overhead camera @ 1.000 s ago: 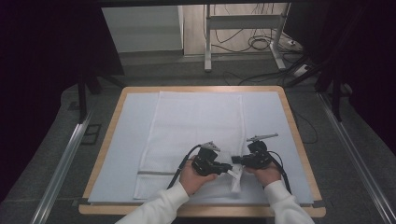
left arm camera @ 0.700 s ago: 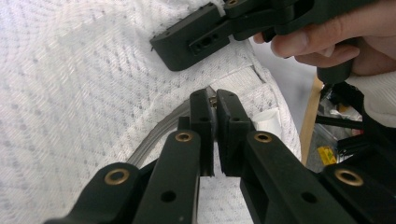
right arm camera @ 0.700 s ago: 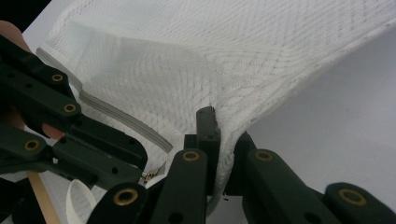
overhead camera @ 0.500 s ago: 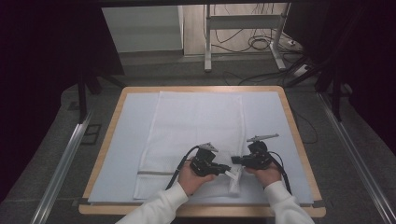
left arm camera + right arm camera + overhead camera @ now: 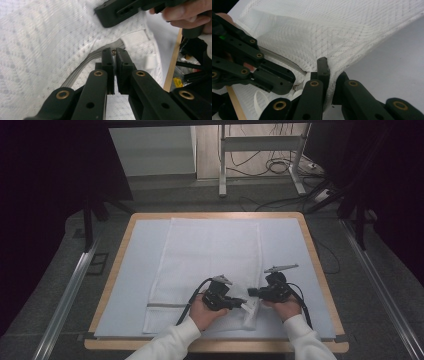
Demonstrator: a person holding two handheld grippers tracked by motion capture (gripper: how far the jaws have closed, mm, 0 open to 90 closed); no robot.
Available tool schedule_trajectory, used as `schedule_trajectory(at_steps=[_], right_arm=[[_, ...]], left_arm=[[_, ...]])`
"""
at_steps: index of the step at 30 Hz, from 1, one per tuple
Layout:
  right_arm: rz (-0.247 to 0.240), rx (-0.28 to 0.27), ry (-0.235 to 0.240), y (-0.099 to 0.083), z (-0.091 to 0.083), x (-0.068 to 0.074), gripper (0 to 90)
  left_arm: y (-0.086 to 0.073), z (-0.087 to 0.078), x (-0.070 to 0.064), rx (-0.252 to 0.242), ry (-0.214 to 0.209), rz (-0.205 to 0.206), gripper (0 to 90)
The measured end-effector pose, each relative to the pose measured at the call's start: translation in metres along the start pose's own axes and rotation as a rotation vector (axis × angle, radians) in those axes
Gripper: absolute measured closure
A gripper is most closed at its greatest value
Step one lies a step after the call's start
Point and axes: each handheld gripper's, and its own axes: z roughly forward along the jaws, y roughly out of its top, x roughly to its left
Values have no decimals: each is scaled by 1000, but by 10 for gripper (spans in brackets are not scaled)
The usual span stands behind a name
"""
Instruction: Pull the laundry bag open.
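In the high view the mesh bag's (image 5: pixel 207 265) corner at 6 o'clock is hidden under both grippers, the zipper pull (image 5: pixel 114 52) in the left gripper's (image 5: pixel 114 53) view is a tiny blur, and the right gripper (image 5: pixel 329 65) hides the fabric it pinches.

— What colours does the bag show between the tools?
— The mesh laundry bag (image 5: pixel 207 255) is white, woven in a small dotted, diamond-like net; a pale grey zipper band (image 5: pixel 82 65) runs toward the left gripper (image 5: pixel 115 52), whose jaws are matt black with brass-coloured rivets.

— And around the right gripper?
— The right gripper (image 5: pixel 327 65) is the same black with brass rivets; the mesh caught in it is white. Under it lies a pale blue-white mat (image 5: pixel 295 245), framed by a light wood table edge (image 5: pixel 320 270). The sleeves (image 5: pixel 170 345) behind both grippers are white.
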Motion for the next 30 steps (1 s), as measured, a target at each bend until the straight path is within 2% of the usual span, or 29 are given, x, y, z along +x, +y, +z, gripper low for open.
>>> schedule_trajectory(at_steps=[7, 14, 18, 30], right_arm=[[-2, 5, 12, -1, 1, 0, 879], [3, -17, -5, 0, -2, 0, 880], [21, -27, 7, -1, -6, -6, 880], [15, -16, 11, -2, -3, -5, 880]], left_arm=[[-2, -8, 3, -3, 7, -8, 869], [-9, -13, 9, 12, 56, -14, 870], [-13, -21, 14, -2, 61, -31, 869], [-18, -30, 19, -3, 67, -42, 869]])
